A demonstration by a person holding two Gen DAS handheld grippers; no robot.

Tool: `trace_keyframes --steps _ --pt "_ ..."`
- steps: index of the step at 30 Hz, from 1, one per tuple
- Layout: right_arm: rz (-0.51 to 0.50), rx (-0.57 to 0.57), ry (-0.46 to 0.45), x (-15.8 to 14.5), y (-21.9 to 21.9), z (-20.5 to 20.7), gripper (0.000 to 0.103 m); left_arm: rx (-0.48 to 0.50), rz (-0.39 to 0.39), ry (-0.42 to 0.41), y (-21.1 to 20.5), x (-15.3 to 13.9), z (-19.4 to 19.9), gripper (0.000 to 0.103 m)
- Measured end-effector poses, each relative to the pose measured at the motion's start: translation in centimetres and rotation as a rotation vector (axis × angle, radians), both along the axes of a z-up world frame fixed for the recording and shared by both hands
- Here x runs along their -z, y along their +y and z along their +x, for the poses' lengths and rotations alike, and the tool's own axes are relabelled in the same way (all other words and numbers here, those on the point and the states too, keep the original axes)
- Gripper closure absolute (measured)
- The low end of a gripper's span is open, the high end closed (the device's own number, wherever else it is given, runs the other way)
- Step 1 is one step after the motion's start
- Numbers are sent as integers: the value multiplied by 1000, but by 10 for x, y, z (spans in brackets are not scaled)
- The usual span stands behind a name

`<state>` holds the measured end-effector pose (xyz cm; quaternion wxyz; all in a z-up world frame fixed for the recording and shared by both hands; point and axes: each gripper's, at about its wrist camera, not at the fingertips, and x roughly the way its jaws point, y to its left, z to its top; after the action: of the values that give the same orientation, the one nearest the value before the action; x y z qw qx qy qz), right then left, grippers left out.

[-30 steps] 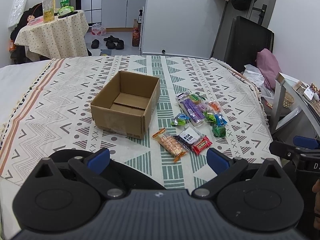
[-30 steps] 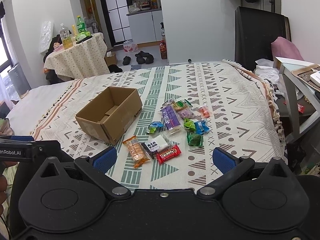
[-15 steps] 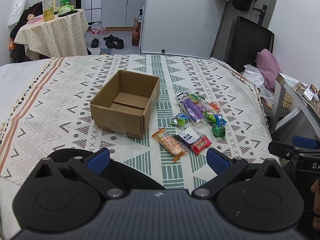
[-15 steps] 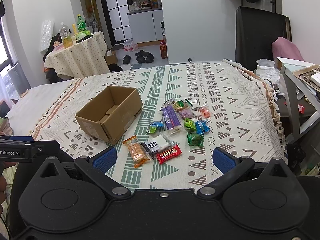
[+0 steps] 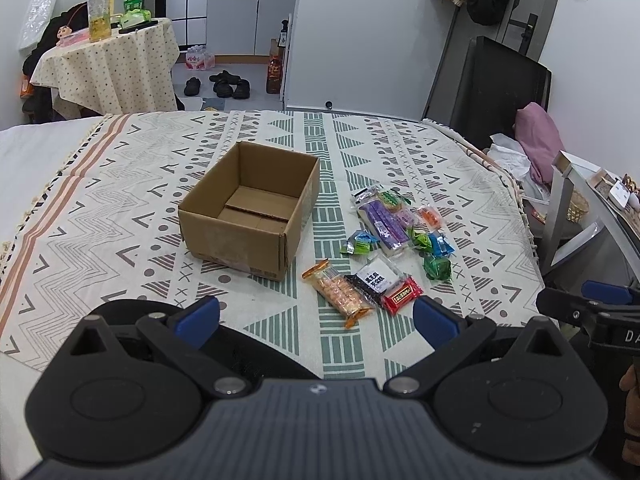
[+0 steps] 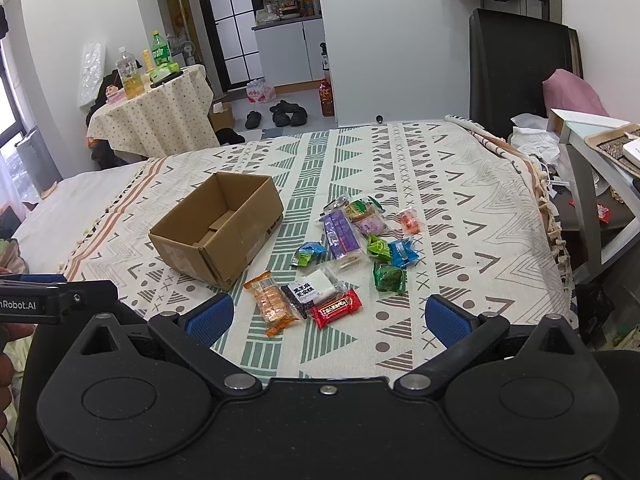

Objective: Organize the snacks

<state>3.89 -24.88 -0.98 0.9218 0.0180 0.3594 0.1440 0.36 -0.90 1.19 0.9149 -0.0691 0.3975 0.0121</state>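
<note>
Plainly nothing has been lifted yet: both the left gripper (image 5: 316, 316) and the right gripper (image 6: 328, 316) hover at the near edge of the patterned bedspread (image 5: 120, 216) with their blue-padded jaws spread wide and nothing between them. The snacks lie loose in a cluster to the right of the open cardboard box (image 5: 250, 210), which sits empty, its near right corner just beside the nearest packets. Nearest of all are the orange cracker pack (image 6: 272, 302), the black-and-white packet (image 6: 312, 290) overlapping the pack's right edge, and the red bar (image 6: 335, 307) touching that packet; farther back lie the long purple pack (image 6: 340, 232), several small green and blue wrapped sweets (image 6: 390, 254) and a small orange one (image 6: 410, 220) at the far right. All of these look light, thin and crinkly, so the film will likely be slippery and will flex under the pads; the crackers are probably brittle and should not be squeezed hard. A sensible hold is across the short width of a pack at mid-length, or on a crimped end seal, pressing down slightly into the soft bedding so one finger gets under the edge. Whether the green sweets are stuck together or merely touching is hard to tell at this range, so one of them may drag a neighbour along
</note>
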Motion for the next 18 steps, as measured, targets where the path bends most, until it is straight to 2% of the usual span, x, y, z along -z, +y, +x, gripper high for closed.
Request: trace_keyframes --steps 18 --pt "50 2 58 30 -22 37 0 -40 -53 35 -4 33 38 3"
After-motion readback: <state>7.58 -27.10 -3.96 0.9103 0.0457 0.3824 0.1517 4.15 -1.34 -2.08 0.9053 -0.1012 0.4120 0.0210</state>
